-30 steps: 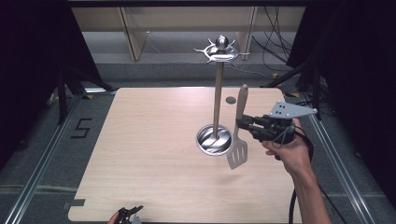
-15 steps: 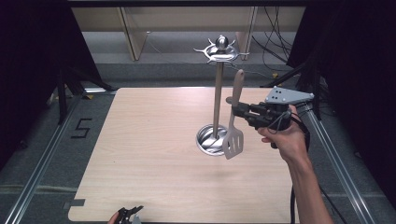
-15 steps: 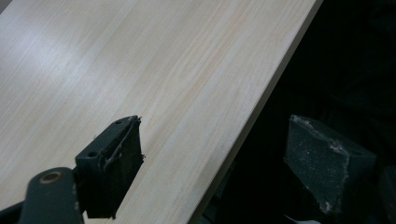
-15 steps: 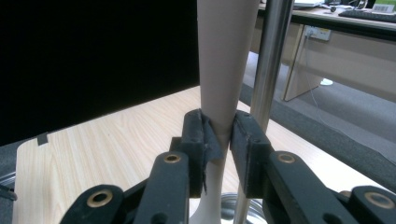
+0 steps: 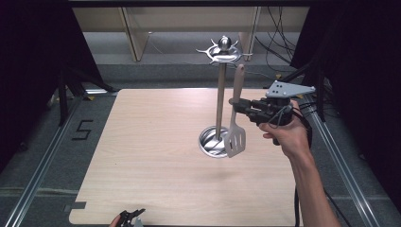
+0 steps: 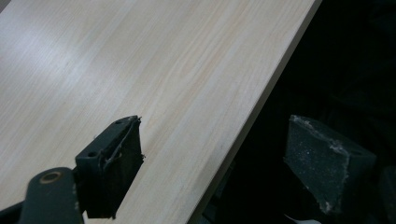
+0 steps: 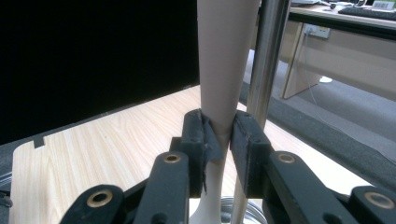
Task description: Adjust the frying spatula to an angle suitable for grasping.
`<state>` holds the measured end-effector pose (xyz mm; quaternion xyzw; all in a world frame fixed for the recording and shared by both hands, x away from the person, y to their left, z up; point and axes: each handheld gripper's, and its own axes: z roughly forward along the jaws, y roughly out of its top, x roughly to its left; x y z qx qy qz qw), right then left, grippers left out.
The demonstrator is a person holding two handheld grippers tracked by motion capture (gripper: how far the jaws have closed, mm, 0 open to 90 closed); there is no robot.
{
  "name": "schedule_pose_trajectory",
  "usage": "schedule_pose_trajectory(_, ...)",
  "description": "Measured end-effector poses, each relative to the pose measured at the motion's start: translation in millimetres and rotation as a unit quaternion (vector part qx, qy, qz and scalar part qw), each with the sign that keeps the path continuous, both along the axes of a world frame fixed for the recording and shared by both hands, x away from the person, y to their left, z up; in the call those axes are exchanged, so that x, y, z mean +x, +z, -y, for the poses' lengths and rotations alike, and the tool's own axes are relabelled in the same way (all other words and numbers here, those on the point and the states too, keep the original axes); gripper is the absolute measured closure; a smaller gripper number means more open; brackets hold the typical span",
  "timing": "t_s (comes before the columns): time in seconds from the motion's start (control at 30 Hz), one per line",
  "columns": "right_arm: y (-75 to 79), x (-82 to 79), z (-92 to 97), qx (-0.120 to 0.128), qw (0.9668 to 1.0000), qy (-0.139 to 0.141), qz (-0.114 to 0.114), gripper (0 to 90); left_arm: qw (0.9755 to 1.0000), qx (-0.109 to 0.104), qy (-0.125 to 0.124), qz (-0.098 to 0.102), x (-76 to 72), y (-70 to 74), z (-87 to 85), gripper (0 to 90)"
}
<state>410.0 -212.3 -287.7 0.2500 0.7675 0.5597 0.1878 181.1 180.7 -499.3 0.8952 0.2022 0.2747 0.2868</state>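
A beige slotted spatula (image 5: 235, 124) hangs upright in the air, blade down, beside the steel pole of a utensil stand (image 5: 220, 101). My right gripper (image 5: 233, 102) is shut on the spatula's handle (image 7: 223, 70), its pads pressing on both sides; the pole (image 7: 266, 60) rises just behind. The stand has a round steel base (image 5: 209, 140) on the table and a ring of hooks (image 5: 223, 53) at the top, near the handle's end. My left gripper (image 5: 131, 218) sits at the table's near edge, open, with nothing between its pads (image 6: 119, 158).
The light wooden table (image 5: 156, 142) spreads to the left of the stand. Its edge (image 6: 247, 121) drops to dark floor beside my left gripper. Metal rails run along both sides, and desks and cables (image 5: 279, 28) lie beyond the far end.
My right gripper has lifted the spatula and carried it closer to the stand's pole; the handle's end now reaches near the hook ring. The left gripper has stayed put.
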Motion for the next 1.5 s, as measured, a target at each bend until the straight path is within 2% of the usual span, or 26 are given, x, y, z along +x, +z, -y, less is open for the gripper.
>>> schedule_pose_trajectory(0.03, 1.0, 0.0, 0.6, -0.005, 0.9999, 0.005, -0.011, 76.5, 1.0, 0.0, 0.0, 0.001, -0.1, 0.0, 0.1, 18.0)
schedule_pose_trajectory(0.1, 0.8, 1.9, -0.5, -0.004, 0.9999, 0.009, -0.013, 76.5, 1.0, 0.0, -0.001, 0.001, -0.2, 0.2, 0.3, 18.0)
schedule_pose_trajectory(0.13, 0.8, 1.4, -1.4, -0.003, 0.9998, 0.001, -0.021, 76.5, 1.0, 0.0, -0.001, 0.001, -0.1, 0.2, 0.3, 18.0)
schedule_pose_trajectory(0.17, 0.3, 3.4, -2.0, -0.001, 0.9999, -0.002, -0.01, 76.5, 1.0, 0.0, -0.001, 0.001, -0.1, 0.2, 0.3, 18.0)
schedule_pose_trajectory(0.23, 0.6, 4.6, -1.5, -0.005, 0.9997, 0.004, -0.024, 76.6, 1.0, 0.0, 0.0, 0.001, -0.2, 0.1, 0.2, 18.0)
schedule_pose_trajectory(0.3, 0.2, 7.1, -1.9, -0.012, 0.9997, 0.004, -0.021, 76.5, 1.0, 0.0, 0.0, 0.0, 0.0, 0.1, 0.1, 18.0)
schedule_pose_trajectory(0.37, -0.2, 7.4, -3.0, -0.011, 0.9996, -0.001, -0.027, 76.5, 1.0, 0.002, -0.002, -0.003, -0.3, 0.9, -0.4, 18.0)
schedule_pose_trajectory(0.47, -1.0, 10.8, -3.7, -0.017, 0.9996, 0.0, -0.021, 76.5, 1.0, -0.001, -0.002, -0.002, -0.3, 1.0, -0.2, 18.0)
schedule_pose_trajectory(0.67, -1.9, 12.2, -6.6, -0.011, 0.9994, -0.001, -0.033, 76.5, 1.0, 0.0, -0.001, -0.002, -0.2, 0.9, -0.3, 18.0)
schedule_pose_trajectory(0.77, -2.2, 14.8, -6.5, -0.019, 0.9995, 0.001, -0.025, 76.4, 1.0, 0.0, -0.002, -0.002, -0.3, 1.0, -0.3, 18.0)
schedule_pose_trajectory(0.8, -2.3, 14.3, -7.7, -0.014, 0.9993, 0.002, -0.035, 76.5, 1.0, -0.001, -0.001, -0.002, -0.2, 1.0, -0.3, 18.0)
schedule_pose_trajectory(0.83, -2.7, 14.3, -8.6, -0.012, 0.9995, -0.008, -0.027, 76.5, 1.0, -0.001, -0.001, -0.002, -0.2, 0.9, -0.4, 18.0)
schedule_pose_trajectory(0.87, -2.5, 15.3, -8.3, -0.015, 0.9996, -0.005, -0.024, 76.4, 1.0, 0.0, -0.001, -0.002, -0.2, 0.8, -0.5, 18.0)
schedule_pose_trajectory(0.9, -2.4, 14.9, -8.7, -0.013, 0.9992, -0.001, -0.036, 76.4, 1.0, 0.0, -0.001, -0.002, -0.2, 0.8, -0.4, 18.0)
schedule_pose_trajectory(0.93, -2.4, 16.7, -8.4, -0.017, 0.9996, 0.0, -0.024, 76.4, 1.0, 0.0, -0.001, -0.002, -0.3, 0.9, -0.4, 18.0)
schedule_pose_trajectory(0.97, -2.6, 15.4, -9.5, -0.013, 0.9993, -0.002, -0.036, 76.4, 1.0, -0.001, -0.001, -0.002, -0.3, 1.1, -0.4, 18.0)
schedule_pose_trajectory(1.1, -4.1, 16.8, -9.9, -0.01, 0.9995, 0.001, -0.03, 76.1, 1.0, -0.003, -0.004, -0.007, 0.1, 0.9, -0.6, 18.0)
schedule_pose_trajectory(1.13, -4.5, 15.9, -10.3, -0.007, 0.9993, 0.002, -0.035, 76.0, 0.9999, -0.003, -0.007, -0.009, 0.4, 0.7, -0.6, 18.0)
schedule_pose_trajectory(1.2, -4.9, 16.1, -9.3, -0.008, 0.9996, 0.0, -0.028, 75.3, 0.9999, -0.003, -0.006, -0.009, 0.4, 0.6, -0.6, 18.0)
schedule_pose_trajectory(1.23, -5.9, 14.4, -9.9, 0.001, 0.9995, -0.013, -0.028, 74.4, 0.9999, -0.003, -0.007, -0.01, 0.4, 0.6, -0.5, 18.0)
schedule_pose_trajectory(1.27, -5.7, 15.6, -7.9, -0.003, 0.9996, -0.004, -0.029, 73.9, 0.9999, -0.003, -0.007, -0.01, 0.4, 0.6, -0.5, 18.0)
schedule_pose_trajectory(1.33, -6.0, 14.9, -5.5, -0.002, 0.9996, -0.007, -0.026, 73.1, 1.0, 0.0, -0.004, -0.005, -0.2, 1.2, -0.6, 18.0)
schedule_pose_trajectory(1.4, -6.8, 13.7, -4.0, 0.004, 0.9995, -0.007, -0.03, 70.9, 0.9999, 0.0, -0.007, -0.011, -0.4, 1.2, -0.8, 18.0)
schedule_pose_trajectory(1.5, -7.3, 11.1, -2.2, -0.002, 0.9996, -0.004, -0.029, 69.2, 0.9999, 0.0, -0.007, -0.011, -0.3, 1.4, -0.8, 18.0)
